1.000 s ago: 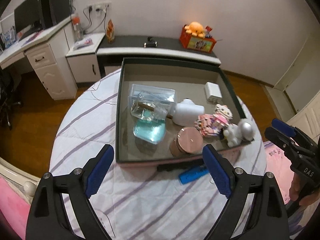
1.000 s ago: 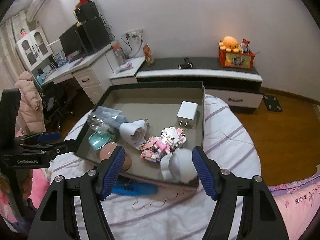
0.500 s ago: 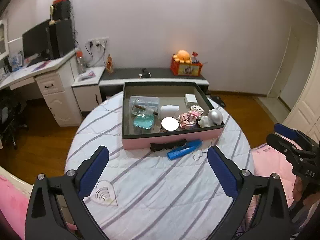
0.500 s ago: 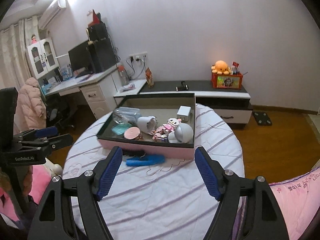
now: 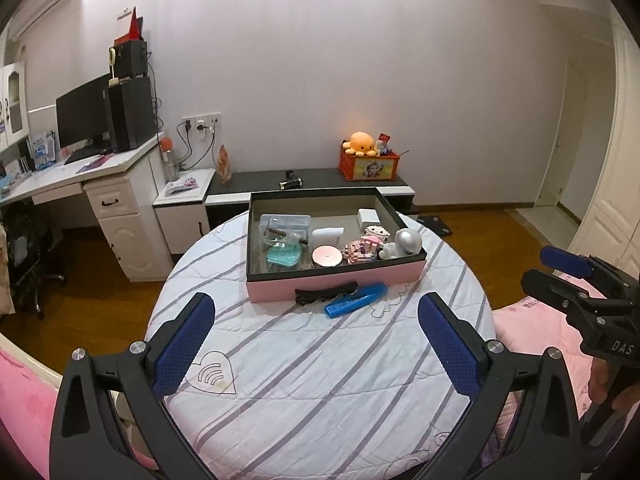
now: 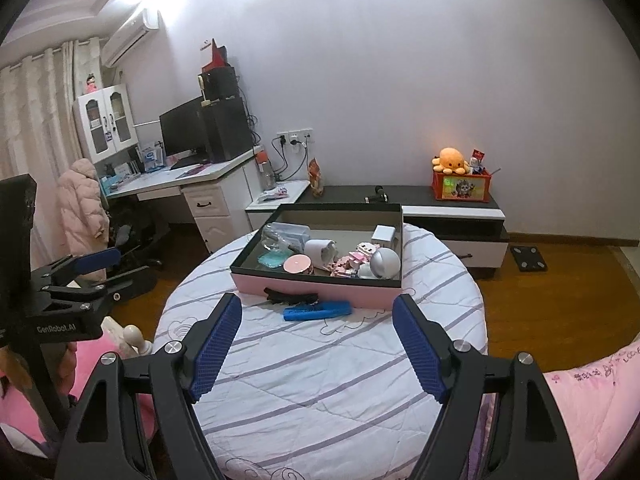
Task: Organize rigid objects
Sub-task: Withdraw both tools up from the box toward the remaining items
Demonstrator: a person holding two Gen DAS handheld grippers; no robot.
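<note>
A pink box with dark rim stands at the far side of the round table. Inside lie a clear case, teal dish, round pink tin, white charger, pink block toy and silver ball figure. In front of the box lie a black hair clip and a blue comb. My left gripper and right gripper are open and empty, well back from the box.
The table has a striped white quilted cover. Pink bedding lies at right and near left. A desk with monitor stands at left, a low cabinet with an orange toy box behind the table. Wooden floor surrounds it.
Both grippers have pulled back and up from over the box; the box and table now look smaller and farther. Both stay open. Objects have not moved.
</note>
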